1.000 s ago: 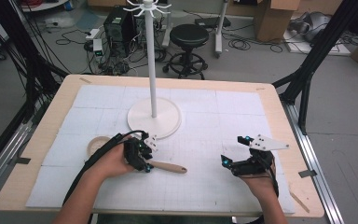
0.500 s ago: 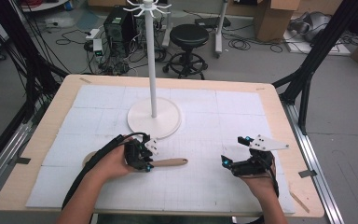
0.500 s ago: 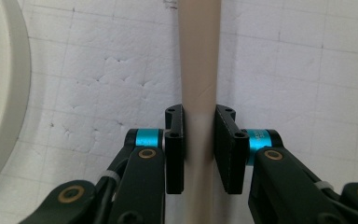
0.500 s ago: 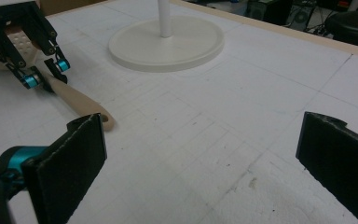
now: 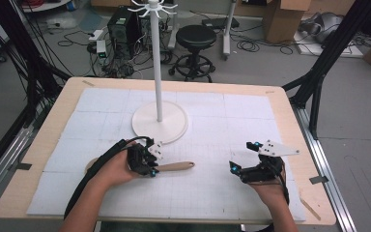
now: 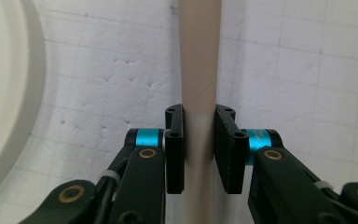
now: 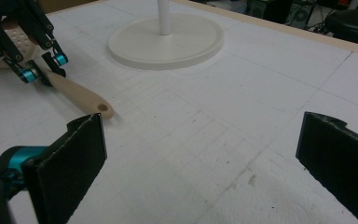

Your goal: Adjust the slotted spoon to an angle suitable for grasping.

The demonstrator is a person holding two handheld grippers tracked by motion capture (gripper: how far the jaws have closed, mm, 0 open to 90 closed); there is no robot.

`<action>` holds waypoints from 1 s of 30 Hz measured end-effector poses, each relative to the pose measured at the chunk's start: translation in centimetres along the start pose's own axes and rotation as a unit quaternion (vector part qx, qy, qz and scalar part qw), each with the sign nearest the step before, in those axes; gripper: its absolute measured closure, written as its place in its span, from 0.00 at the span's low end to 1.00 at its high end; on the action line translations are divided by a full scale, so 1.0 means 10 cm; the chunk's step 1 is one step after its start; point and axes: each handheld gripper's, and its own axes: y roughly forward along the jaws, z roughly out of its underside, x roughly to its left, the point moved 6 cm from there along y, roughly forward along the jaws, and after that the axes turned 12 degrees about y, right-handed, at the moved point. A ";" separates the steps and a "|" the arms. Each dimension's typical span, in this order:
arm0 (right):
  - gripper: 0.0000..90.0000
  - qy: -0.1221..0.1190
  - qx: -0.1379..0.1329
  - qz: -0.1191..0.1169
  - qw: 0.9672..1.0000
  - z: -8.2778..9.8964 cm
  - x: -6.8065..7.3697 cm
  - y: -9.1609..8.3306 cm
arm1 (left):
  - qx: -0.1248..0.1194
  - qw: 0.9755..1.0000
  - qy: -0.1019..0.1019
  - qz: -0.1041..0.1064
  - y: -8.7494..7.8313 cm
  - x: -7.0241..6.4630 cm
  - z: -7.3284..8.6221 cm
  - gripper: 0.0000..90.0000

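Left gripper (image 6: pixel 199 154) clamped on the pale wooden handle (image 6: pixel 199 65) of a slotted wooden spatula (image 5: pixel 171 167), jaws pressed to either side of the shaft partway along it. Spatula lying flat on the white gridded foam mat (image 5: pixel 232 121), handle pointing toward the table's right, perforated head (image 7: pixel 16 35) tucked under the left hand (image 5: pixel 118 169), just in front of the round white base (image 5: pixel 171 130) of a tall white hook stand (image 5: pixel 155 58). Right gripper (image 7: pixel 205 158) spread wide and holding nothing, resting low over bare mat, well apart from the spatula's holed end (image 7: pixel 103 108). Likely trouble from here: a smooth, rounded handle pinched by flat jaws, so prone to rolling or swivelling once lifted, with the heavier head drooping and the grip sliding along the shaft. Also possible: the head knocking the stand base on the way up, given how near it lies. Hook crown at the top of the stand high and small, easy to miss. No brand, label or legible writing anywhere; only faint printed grid lines on the mat.
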 end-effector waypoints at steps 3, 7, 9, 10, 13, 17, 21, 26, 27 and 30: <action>0.01 0.002 0.002 0.001 1.000 0.02 -0.01 -0.01 | -0.050 0.998 -0.015 -0.024 -0.19 0.01 0.03 0.84; 0.01 0.002 0.002 0.005 1.000 0.02 -0.03 -0.02 | -0.096 0.994 -0.034 -0.047 -0.43 0.05 0.09 0.84; 0.01 0.003 0.002 0.005 1.000 0.02 -0.03 -0.03 | -0.108 0.992 -0.037 -0.051 -0.50 0.05 0.11 0.84; 0.01 0.004 0.001 0.005 1.000 0.02 -0.02 -0.03 | -0.125 0.989 -0.042 -0.060 -0.58 0.05 0.14 0.84; 0.01 -0.001 0.002 0.006 1.000 0.02 -0.03 -0.02 | -0.142 0.986 -0.049 -0.069 -0.67 0.06 0.18 0.84; 0.01 -0.001 0.003 0.006 1.000 0.01 -0.01 0.00 | -0.170 0.980 -0.058 -0.085 -0.81 0.09 0.23 0.84; 0.01 -0.001 0.005 0.006 1.000 0.01 -0.01 0.01 | -0.194 0.974 -0.067 -0.099 -0.92 0.10 0.27 0.84; 0.01 0.004 0.007 0.004 1.000 0.02 -0.01 0.02 | -0.214 0.967 -0.071 -0.118 -1.05 0.10 0.29 0.84; 0.01 -0.001 0.005 0.004 1.000 0.02 -0.02 0.01 | -0.219 0.965 -0.072 -0.122 -1.08 0.10 0.29 0.84; 0.01 0.001 0.003 0.004 1.000 0.01 -0.02 0.00 | -0.222 0.964 -0.069 -0.132 -1.16 0.10 0.29 0.84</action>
